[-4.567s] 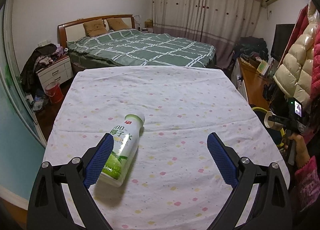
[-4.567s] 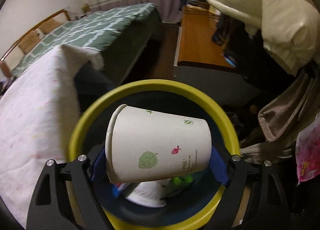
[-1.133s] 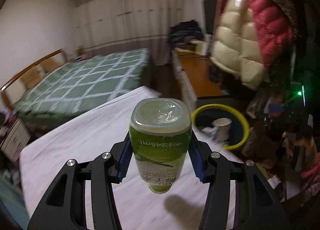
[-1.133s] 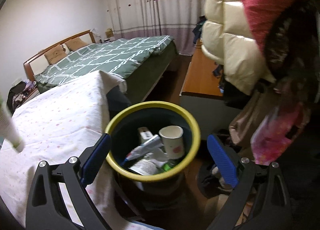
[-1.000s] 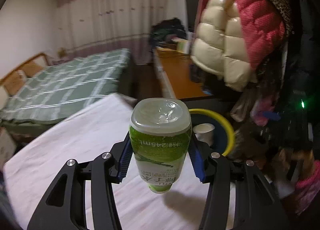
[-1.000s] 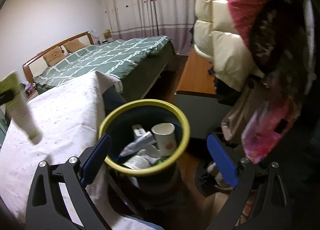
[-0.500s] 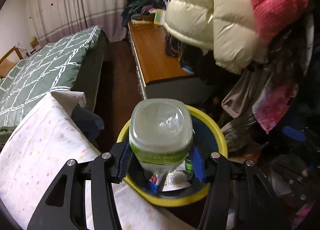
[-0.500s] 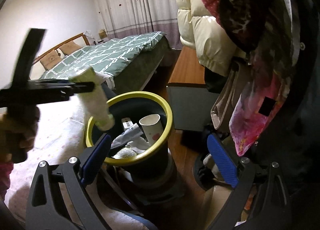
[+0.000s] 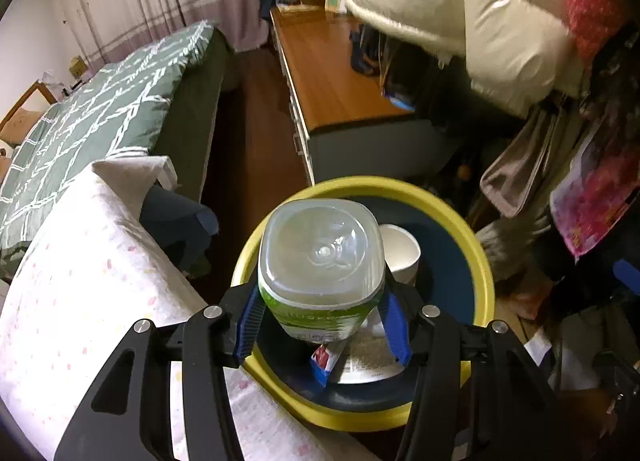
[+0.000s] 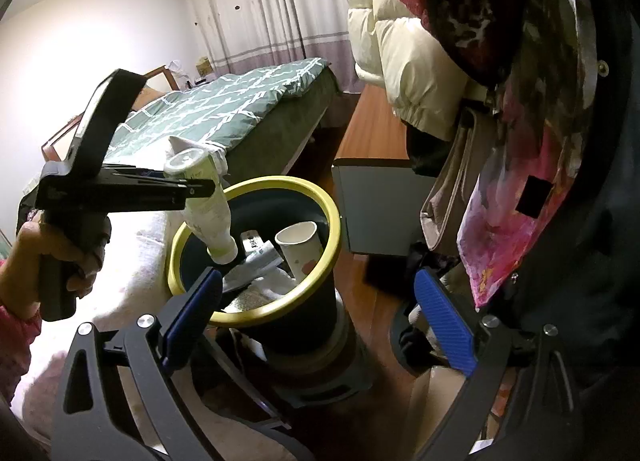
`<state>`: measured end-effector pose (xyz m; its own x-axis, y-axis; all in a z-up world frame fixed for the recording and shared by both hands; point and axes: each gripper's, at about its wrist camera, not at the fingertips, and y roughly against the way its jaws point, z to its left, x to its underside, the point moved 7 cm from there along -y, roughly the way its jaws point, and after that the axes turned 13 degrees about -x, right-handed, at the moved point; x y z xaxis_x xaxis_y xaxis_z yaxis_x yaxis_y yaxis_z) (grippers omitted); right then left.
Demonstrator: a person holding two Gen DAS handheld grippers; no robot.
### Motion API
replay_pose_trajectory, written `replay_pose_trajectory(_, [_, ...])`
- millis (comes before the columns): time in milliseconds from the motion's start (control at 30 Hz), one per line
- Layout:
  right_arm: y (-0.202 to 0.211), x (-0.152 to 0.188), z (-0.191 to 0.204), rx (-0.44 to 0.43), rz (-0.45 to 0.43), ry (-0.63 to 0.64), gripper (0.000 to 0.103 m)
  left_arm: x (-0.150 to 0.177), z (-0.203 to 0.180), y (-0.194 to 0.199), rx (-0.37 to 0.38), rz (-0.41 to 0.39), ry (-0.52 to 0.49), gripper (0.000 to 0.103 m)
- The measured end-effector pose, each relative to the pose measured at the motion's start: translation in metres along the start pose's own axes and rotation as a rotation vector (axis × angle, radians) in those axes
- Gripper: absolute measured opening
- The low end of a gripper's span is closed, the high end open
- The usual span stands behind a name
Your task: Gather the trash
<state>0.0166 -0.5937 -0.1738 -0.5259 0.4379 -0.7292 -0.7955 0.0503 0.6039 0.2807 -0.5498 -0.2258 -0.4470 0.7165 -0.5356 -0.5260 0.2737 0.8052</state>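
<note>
A green-labelled plastic drink bottle (image 9: pixel 322 257) hangs neck down between the blue pads of my left gripper (image 9: pixel 322 325), which is shut on it. It is right over the yellow-rimmed dark trash bin (image 9: pixel 476 257). The bin holds a white paper cup (image 9: pixel 402 257) and wrappers. In the right wrist view the bottle (image 10: pixel 208 201) tilts with its neck just inside the bin's rim (image 10: pixel 332 233), and a hand (image 10: pixel 48 257) holds the left gripper's handle. My right gripper (image 10: pixel 316 285) stands open and empty, in front of the bin.
A table under a floral cloth (image 9: pixel 80 281) touches the bin's left side. Behind it are a bed with a green cover (image 9: pixel 100 101) and a low wooden cabinet (image 9: pixel 332 73). Puffy jackets (image 9: pixel 500 21) and bags hang at the right, close to the bin.
My left gripper carried the bottle from above the table to over the bin, sinking and tipping further down. The right gripper stayed open and shifted only slightly.
</note>
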Motion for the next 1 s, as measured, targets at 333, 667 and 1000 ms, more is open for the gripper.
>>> replay_pose_trajectory(333, [0.006,0.003,0.009,-0.003,-0.002,0.013,0.092,0.005,0.005,0.027,-0.059,-0.083,0.019,0.089])
replay_pose_trajectory(667, [0.025,0.008,0.066,-0.075,-0.024,0.083,0.093,0.107,0.103,0.160,-0.201,-0.219,0.317,0.098])
replay_pose_trajectory(1000, [0.055,-0.008,0.149,-0.091,-0.105,0.214,0.096,0.253,0.204,0.287,-0.363,-0.265,0.601,0.098])
